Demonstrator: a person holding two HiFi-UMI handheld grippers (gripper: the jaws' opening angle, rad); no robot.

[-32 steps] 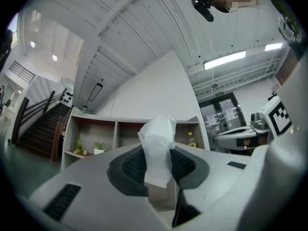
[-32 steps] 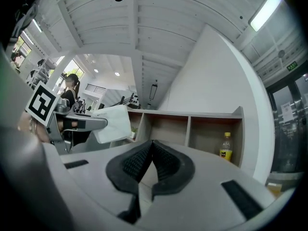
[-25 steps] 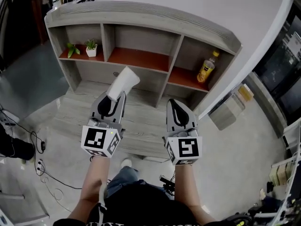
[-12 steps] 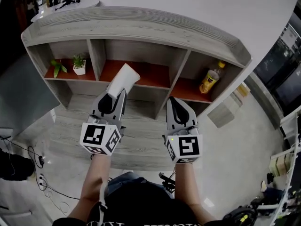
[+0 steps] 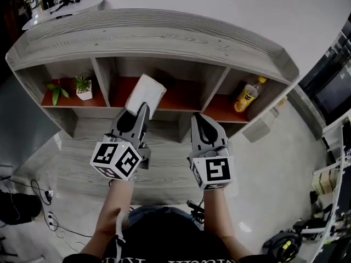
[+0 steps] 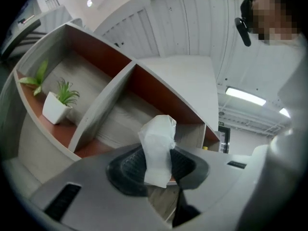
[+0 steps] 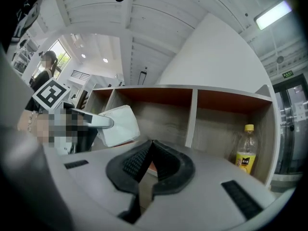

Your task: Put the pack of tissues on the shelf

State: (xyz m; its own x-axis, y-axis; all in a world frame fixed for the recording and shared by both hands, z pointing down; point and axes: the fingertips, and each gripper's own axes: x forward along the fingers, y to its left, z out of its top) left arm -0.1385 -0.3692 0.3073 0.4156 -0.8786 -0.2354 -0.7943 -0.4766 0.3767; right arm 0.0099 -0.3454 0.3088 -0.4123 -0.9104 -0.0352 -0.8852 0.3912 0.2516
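Tally:
- shelf unit point(image 5: 153, 34): 1
- top-row compartments point(image 5: 181, 95): 3, all with red floors
- upright dividers point(image 5: 104, 73) between them: 2
- lower row: partly hidden behind the grippers, can't count
- plants: 2. One potted plant point(image 5: 83, 86) in a white pot, one green sprig point(image 5: 55, 89) whose pot isn't visible
- drink bottle point(image 5: 248, 95), yellow with a yellow cap: 1
- pack of tissues point(image 5: 145, 96): 1
- grippers: 2, left gripper point(image 5: 141, 109) and right gripper point(image 5: 197, 119)
- marker cubes point(image 5: 118, 160): 2, one per gripper
- forearms point(image 5: 112, 212) in frame: 2
- cables point(image 5: 33, 188) on the floor: several, too tangled to count
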